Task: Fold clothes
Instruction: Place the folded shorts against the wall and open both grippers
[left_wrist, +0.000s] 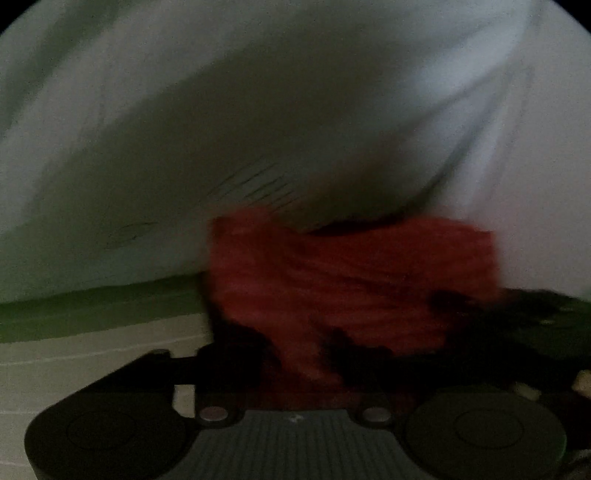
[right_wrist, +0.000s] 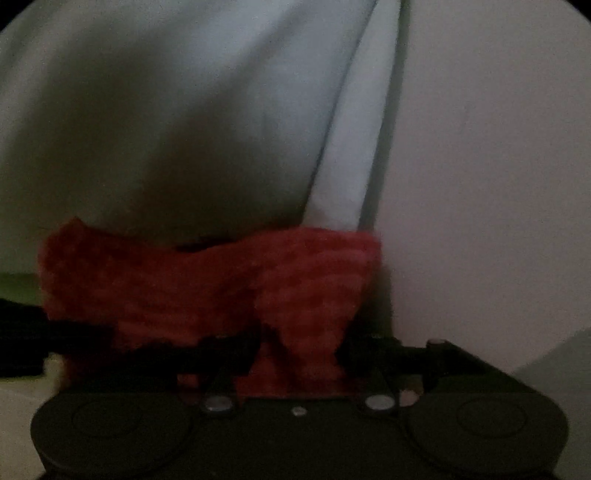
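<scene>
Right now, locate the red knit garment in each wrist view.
Left wrist: red knit garment, lower centre, bunched just ahead of the claw.
Right wrist: same garment, lower centre-left, ahead of the claw.
Shared landmark: pale sheet filling the background.

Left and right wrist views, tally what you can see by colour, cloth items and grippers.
Red knitted cloth: 1, seen in both views, lying between the fingers of each gripper.
Pale grey-white fabric behind it: 1.
Black grippers: 2, left gripper and right gripper.
Total: 4.
Both views are blurred, so whether either gripper presses on the cloth cannot be told.
</scene>
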